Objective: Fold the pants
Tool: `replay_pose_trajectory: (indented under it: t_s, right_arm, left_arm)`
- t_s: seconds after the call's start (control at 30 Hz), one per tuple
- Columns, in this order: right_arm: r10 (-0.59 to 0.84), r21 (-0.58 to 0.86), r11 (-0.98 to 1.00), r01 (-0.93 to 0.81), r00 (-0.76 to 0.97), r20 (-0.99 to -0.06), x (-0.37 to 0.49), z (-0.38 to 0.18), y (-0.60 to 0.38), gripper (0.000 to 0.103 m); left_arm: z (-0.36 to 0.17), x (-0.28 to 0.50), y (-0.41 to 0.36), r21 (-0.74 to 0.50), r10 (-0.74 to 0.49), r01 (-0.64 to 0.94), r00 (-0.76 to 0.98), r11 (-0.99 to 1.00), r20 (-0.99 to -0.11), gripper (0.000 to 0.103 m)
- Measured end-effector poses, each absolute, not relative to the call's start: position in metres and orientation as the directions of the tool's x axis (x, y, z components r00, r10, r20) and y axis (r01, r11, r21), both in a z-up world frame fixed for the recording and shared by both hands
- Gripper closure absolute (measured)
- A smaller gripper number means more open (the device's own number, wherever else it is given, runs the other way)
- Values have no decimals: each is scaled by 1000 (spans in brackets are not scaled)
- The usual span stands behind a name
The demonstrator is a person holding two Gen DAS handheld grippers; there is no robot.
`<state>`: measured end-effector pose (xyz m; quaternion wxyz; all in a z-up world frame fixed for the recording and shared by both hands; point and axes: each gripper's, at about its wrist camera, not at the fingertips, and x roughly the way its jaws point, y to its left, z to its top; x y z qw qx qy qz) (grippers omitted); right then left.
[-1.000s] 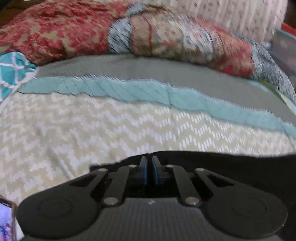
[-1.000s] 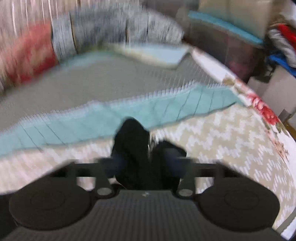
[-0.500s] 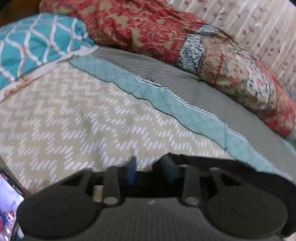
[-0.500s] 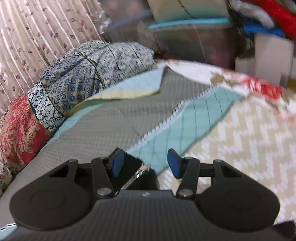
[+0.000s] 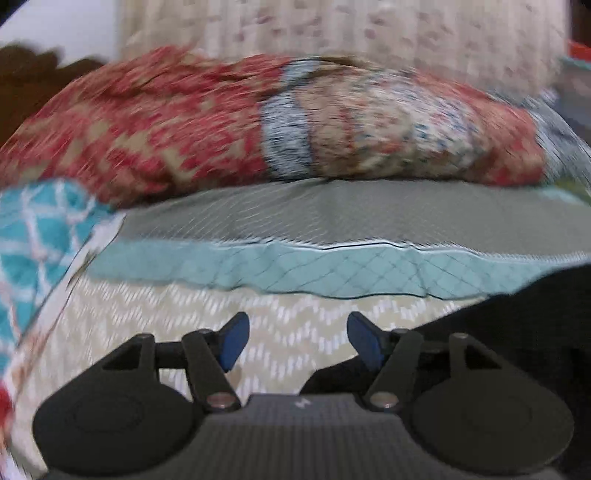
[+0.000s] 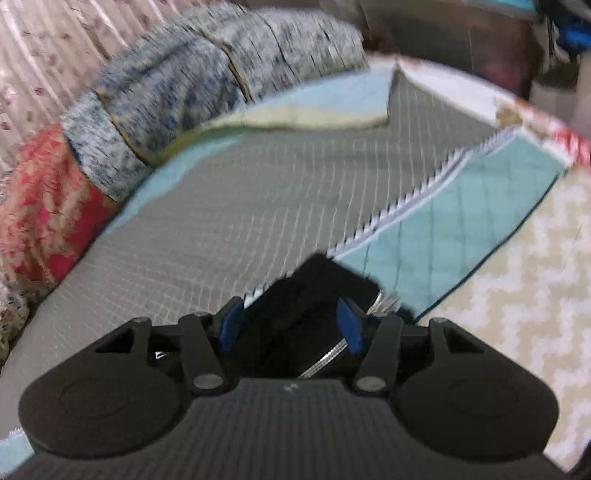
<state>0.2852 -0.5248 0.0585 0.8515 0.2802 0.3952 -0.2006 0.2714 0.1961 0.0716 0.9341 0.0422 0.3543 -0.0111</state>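
Pants [image 6: 310,310], black and limp, are lying on the bed's quilt [image 6: 258,206], a squared-off end of them sitting between the blue pads of the right tool [image 6: 288,325]. That tool's jaws have just been opening and are standing apart now; the cloth between them looks released rather than pinched, though blur is hiding the exact contact. A pale ribbed strip, perhaps waistband elastic, is showing at the cloth's edge near the right pad.

The left tool [image 5: 298,341] is also hanging released, its jaws having just been opening, with only zigzag quilt showing between the pads. Black cloth [image 5: 517,332] is spreading just to its right, apart from the pads.

Judging by the drape, the fabric is light, soft and floppy, not fragile, and likely to sag and slide on itself, so the firmer hemmed edges or corners would probably be the best places to take hold, one tool at each end of an edge.

Only the right wrist view is showing the folded-looking end and the pale strip; only the left view is showing the wider dark spread. Farther off, patterned pillows [image 5: 258,122] and a curtain [image 5: 332,26] are closing the scene.
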Motion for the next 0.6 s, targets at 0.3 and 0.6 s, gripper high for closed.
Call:
replay_pose_trajectory:
  t_s: [0.3,0.6]
  right_arm:
    - [-175,249,702,668,500,-848,322,40,-528,32]
    - [-262,186,722,666,513,-818,315,44,-530,90]
  left_arm:
    - [32,306,147,80,-146,357,563,931,-814,50]
    - [28,300,118,269,20,285,651,920,-759,98]
